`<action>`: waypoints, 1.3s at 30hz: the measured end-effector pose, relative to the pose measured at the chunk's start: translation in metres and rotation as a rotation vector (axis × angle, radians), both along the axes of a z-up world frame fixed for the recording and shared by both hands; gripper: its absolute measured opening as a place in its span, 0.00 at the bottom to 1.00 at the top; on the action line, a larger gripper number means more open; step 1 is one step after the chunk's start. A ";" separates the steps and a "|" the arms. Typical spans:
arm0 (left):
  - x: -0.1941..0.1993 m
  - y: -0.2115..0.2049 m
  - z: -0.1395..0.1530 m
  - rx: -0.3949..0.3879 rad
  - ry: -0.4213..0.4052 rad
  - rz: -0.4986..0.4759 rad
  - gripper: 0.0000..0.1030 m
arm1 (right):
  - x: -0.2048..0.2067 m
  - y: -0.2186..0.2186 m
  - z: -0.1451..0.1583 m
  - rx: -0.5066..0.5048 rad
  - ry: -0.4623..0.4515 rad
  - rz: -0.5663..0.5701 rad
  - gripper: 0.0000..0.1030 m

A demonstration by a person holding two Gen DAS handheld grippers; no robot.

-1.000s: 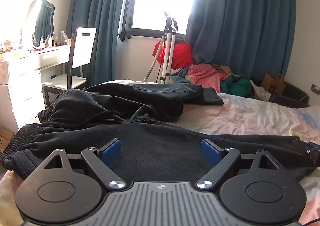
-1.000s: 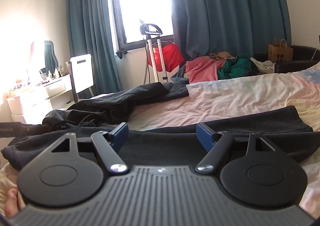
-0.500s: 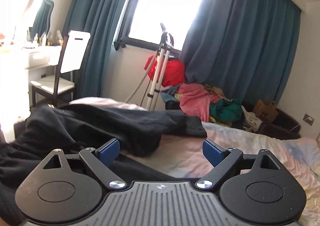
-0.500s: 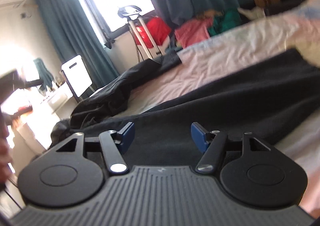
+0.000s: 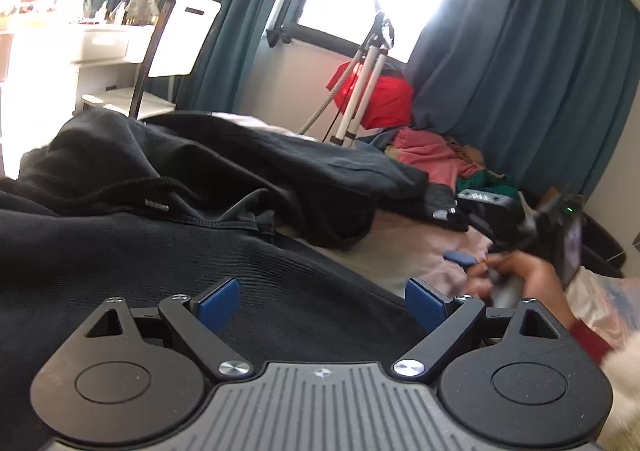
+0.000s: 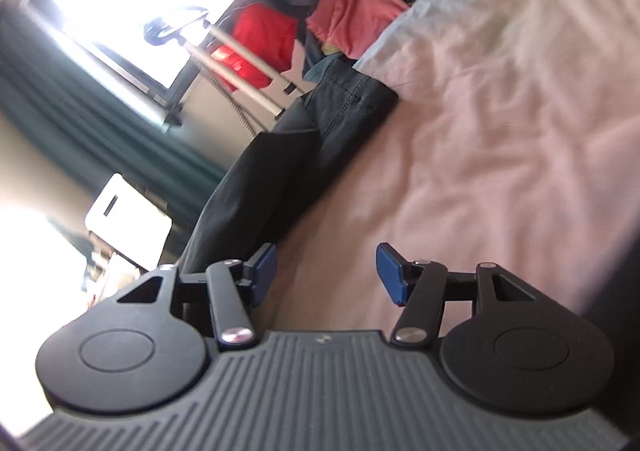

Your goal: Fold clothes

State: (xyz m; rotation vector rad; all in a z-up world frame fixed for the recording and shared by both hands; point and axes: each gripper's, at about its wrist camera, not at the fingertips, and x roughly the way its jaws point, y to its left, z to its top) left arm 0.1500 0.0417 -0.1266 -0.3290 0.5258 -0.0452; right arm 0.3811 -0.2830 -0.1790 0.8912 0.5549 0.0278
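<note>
Your left gripper (image 5: pixel 322 303) has its jaws spread wide with nothing pinched; the blue pads (image 5: pixel 219 303) just float over the black fabric. Your right gripper (image 6: pixel 326 277) is partway open and its jaws are closing, but there's only pink bedsheet (image 6: pixel 500 139) showing in the gap, no cloth between them.

The black garment (image 5: pixel 120 251) fills the lower left and middle of the left wrist view, spread flat on the bed right under the left pads. A second dark garment (image 5: pixel 260 167) lies rumpled just behind it across the middle of the frame; in the right wrist view it runs diagonally from the centre down toward the left pad (image 6: pixel 276 179).

At the right edge of the left view your right hand (image 5: pixel 516 275) shows up blurred, red cuff and all.

Further back: a heap of pink, green and red clothes (image 5: pixel 432 155) at centre right, teal curtains (image 5: pixel 520 71) around the bright window, a white chair (image 5: pixel 180 39) upper left.
</note>
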 end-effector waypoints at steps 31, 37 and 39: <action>0.011 -0.001 -0.012 -0.067 0.039 0.019 0.87 | -0.022 -0.219 0.194 -0.424 -0.044 -0.624 0.05; 0.013 -0.010 -0.010 -0.051 0.040 -0.003 0.87 | -0.021 -0.234 0.212 -0.544 -0.109 -0.566 0.05; 0.013 -0.012 -0.010 -0.049 0.039 -0.010 0.87 | -0.031 -0.245 0.203 -0.537 -0.147 -0.556 0.05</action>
